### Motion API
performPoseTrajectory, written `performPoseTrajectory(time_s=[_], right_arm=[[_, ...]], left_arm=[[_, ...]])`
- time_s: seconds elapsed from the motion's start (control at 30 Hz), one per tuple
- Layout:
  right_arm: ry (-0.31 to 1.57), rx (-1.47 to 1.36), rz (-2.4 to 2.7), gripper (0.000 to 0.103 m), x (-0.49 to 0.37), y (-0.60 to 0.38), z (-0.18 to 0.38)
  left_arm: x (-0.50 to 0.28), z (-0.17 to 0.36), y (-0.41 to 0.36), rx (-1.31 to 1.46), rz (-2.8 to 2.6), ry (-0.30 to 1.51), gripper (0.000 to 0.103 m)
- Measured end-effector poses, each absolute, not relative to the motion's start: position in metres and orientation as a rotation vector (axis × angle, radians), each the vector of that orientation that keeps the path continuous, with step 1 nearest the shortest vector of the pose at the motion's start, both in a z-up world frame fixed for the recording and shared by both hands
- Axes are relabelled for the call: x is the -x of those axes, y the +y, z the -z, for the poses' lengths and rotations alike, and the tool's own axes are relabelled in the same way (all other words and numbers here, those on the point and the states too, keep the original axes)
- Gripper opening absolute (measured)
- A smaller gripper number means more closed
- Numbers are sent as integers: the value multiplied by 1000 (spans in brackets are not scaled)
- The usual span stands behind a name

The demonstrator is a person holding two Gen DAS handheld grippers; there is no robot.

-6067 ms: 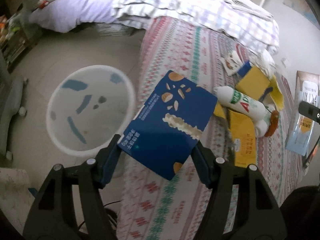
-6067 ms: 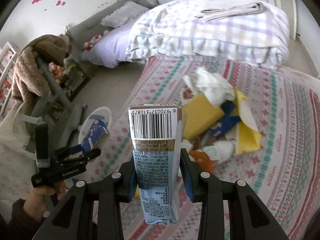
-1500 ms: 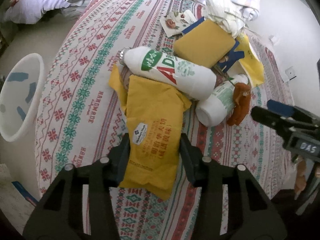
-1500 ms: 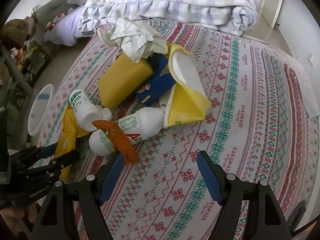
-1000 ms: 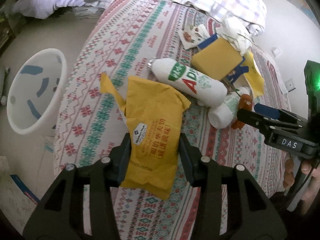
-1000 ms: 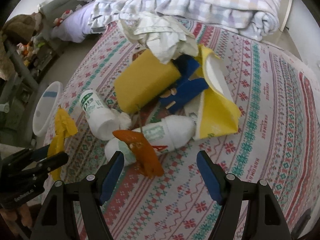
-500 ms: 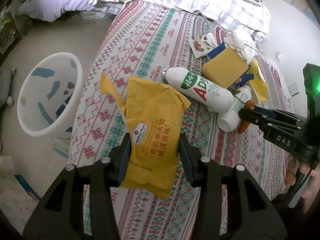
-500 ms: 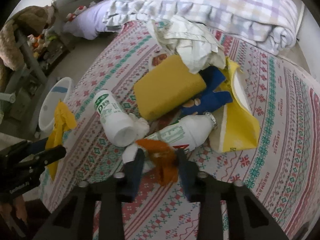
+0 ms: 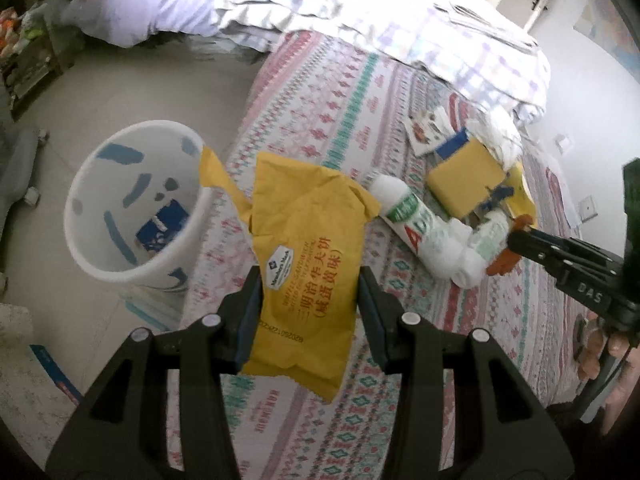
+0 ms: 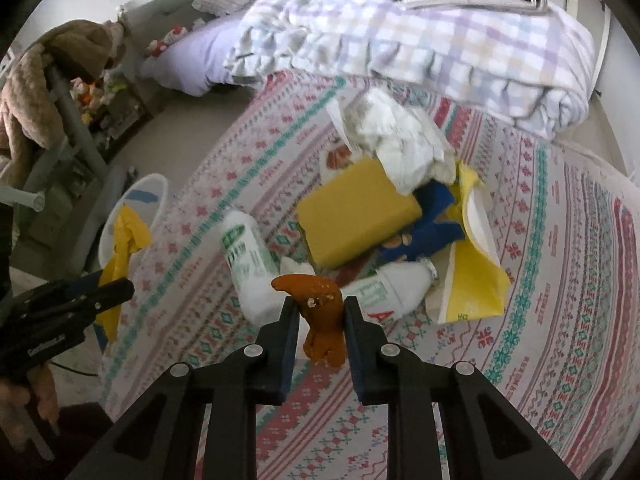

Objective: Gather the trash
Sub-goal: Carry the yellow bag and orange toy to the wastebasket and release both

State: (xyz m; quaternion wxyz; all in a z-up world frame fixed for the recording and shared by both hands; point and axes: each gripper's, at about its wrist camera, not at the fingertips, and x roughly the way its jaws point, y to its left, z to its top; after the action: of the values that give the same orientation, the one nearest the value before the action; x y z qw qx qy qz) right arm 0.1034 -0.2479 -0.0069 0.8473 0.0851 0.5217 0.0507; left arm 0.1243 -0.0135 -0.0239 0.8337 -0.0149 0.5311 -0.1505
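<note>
My left gripper [image 9: 310,280] is shut on a yellow snack bag [image 9: 308,256] and holds it above the bed's edge, just right of the white trash bin [image 9: 188,236] on the floor. A blue box lies inside the bin. My right gripper [image 10: 320,312] is shut on an orange peel [image 10: 320,320], lifted above two white bottles [image 10: 248,256]. The left gripper with its yellow bag [image 10: 120,256] also shows at the left of the right wrist view. The trash pile on the patterned bed holds a yellow box [image 10: 356,216], a blue wrapper [image 10: 424,236], a yellow-and-white bag [image 10: 476,264] and crumpled white paper [image 10: 400,140].
A folded plaid blanket [image 10: 440,40] lies at the far end of the bed. A lilac pillow [image 9: 132,12] sits beyond the bin. A chair draped with a brown garment [image 10: 36,92] and cluttered shelves stand at the left.
My left gripper carried the yellow bag off the bed toward the bin. My right gripper closed on the orange peel and lifted it off the bottles.
</note>
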Motion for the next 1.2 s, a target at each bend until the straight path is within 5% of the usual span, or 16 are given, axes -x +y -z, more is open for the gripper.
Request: performPoseTrajectory(time_s=[0.93,1.07,1.2], right_arm=[[971,-220,-275,23,-159,-119,-11],[969,-226,-290,23,-167,-105,-5],[974,-181,-301,23,-176,-86,-1]], left_arm=[[-177,39,110,210,76,972,48],[-181,39,117,228,18,977,70],[-178,33,128,254,-6,972,78]])
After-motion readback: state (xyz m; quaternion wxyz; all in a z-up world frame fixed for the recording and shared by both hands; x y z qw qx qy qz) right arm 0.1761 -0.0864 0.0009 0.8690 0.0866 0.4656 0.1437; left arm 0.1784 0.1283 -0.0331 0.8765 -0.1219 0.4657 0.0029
